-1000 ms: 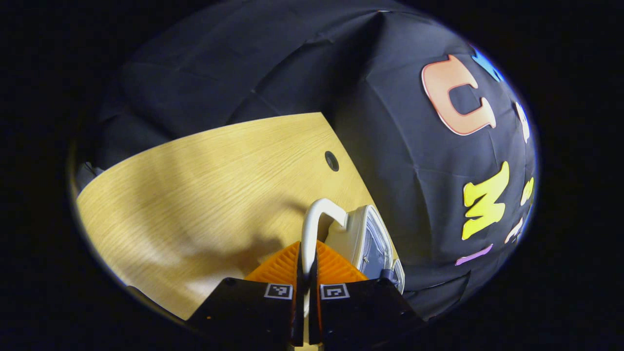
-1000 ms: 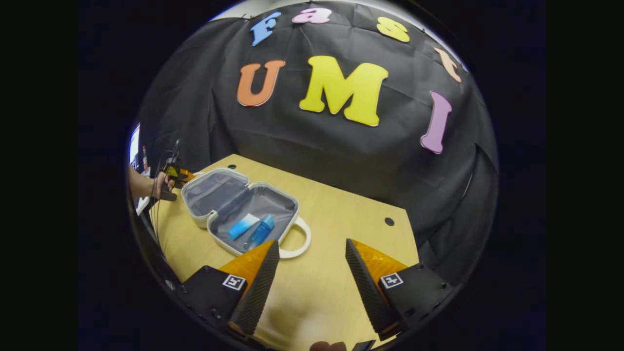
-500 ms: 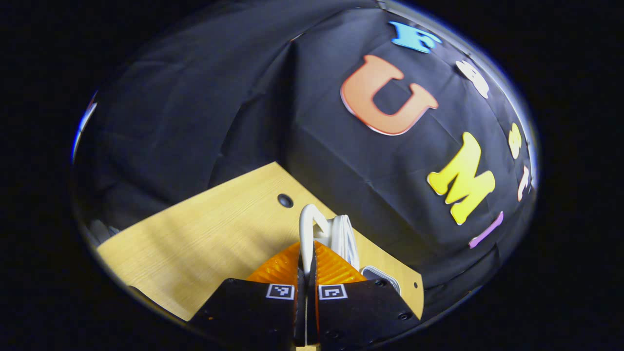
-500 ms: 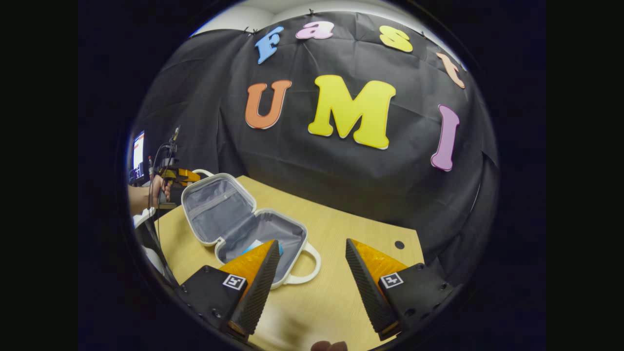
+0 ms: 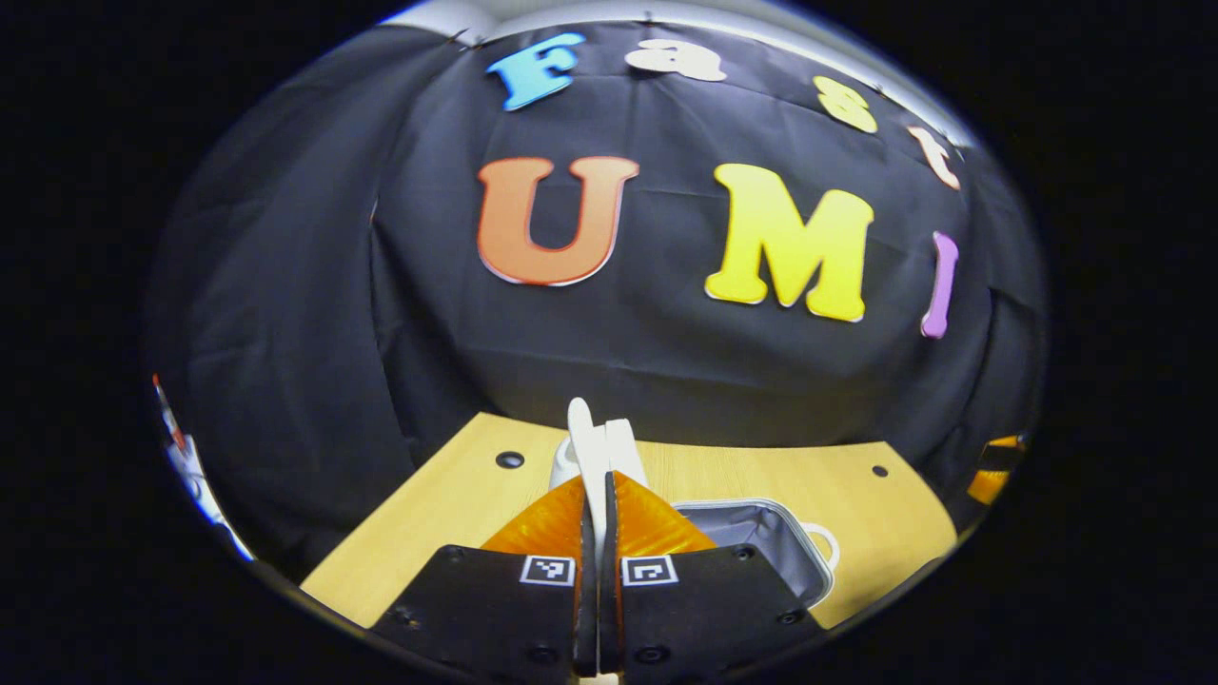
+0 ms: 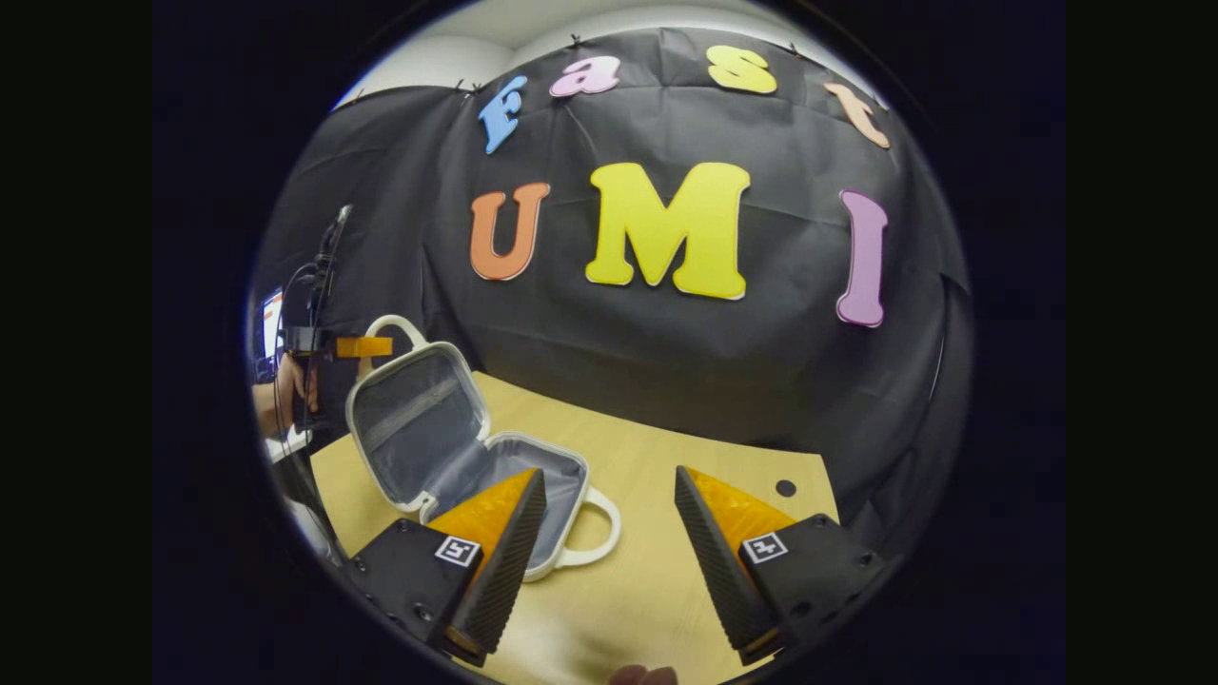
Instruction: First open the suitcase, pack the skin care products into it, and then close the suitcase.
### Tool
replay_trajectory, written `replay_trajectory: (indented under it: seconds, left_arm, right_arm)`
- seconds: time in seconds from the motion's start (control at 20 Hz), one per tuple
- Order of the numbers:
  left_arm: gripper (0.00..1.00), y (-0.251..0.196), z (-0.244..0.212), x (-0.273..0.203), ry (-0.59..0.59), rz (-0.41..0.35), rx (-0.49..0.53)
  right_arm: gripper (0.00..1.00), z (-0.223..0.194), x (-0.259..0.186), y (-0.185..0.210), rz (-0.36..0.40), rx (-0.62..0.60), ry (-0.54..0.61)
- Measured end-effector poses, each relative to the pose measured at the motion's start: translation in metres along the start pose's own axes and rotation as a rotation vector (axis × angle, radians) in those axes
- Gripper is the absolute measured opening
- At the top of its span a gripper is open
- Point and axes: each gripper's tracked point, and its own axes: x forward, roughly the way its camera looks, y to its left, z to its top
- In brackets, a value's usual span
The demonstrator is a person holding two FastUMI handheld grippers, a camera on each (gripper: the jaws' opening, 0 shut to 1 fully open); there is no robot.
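suitcase [image 6: 457, 447] is sitting open on the wooden table [image 6: 647, 590], on the left side of the right gripper view. its lid [image 6: 414, 419] is standing up, tilted a bit back to the left, with the grey lining facing the camera. the bottom half is lying flat, with its long side running from near left to far right. a white handle [image 6: 595, 528] on the bottom half is pointing toward the bare middle of the table. another white handle [image 6: 395, 328] is sticking up from the top of the lid.

the left gripper [image 6: 366, 346] is holding that top handle, with a hand [image 6: 285, 390] behind it. in the left gripper view the two fingers are pressing close together on the white handle [image 5: 592, 447], which is poking up between them. the open bottom half [image 5: 761, 538] is lying just past the fingers, to the right.

the right gripper [image 6: 609, 533] is hanging over the table with its fingers spread wide, holding nothing. the suitcase is lying beside its left finger, which is hiding part of the inside. the black cloth wall [image 6: 666, 362] is standing behind the table.
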Motion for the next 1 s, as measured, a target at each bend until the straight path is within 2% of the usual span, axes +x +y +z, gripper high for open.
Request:
replay_trajectory:
  seconds: [0.15, 0.35, 0.6, 1.0]
  left_arm:
    - [0.04, -0.034, 0.002, -0.015, -0.022, 0.052, 0.070]
    - [0.04, -0.091, 0.006, -0.026, -0.040, 0.037, 0.166]
    - [0.04, -0.153, 0.000, -0.002, -0.011, 0.024, 0.299]
    - [0.04, -0.260, -0.066, 0.046, 0.090, -0.058, 0.252]
  right_arm:
    - [0.81, -0.009, -0.009, -0.027, -0.036, 0.010, -0.005]
    - [0.81, -0.026, -0.017, -0.064, -0.091, 0.047, 0.019]
    - [0.81, -0.043, -0.029, -0.103, -0.145, 0.070, 0.045]
    - [0.81, -0.068, -0.074, -0.183, -0.306, 0.054, 0.107]
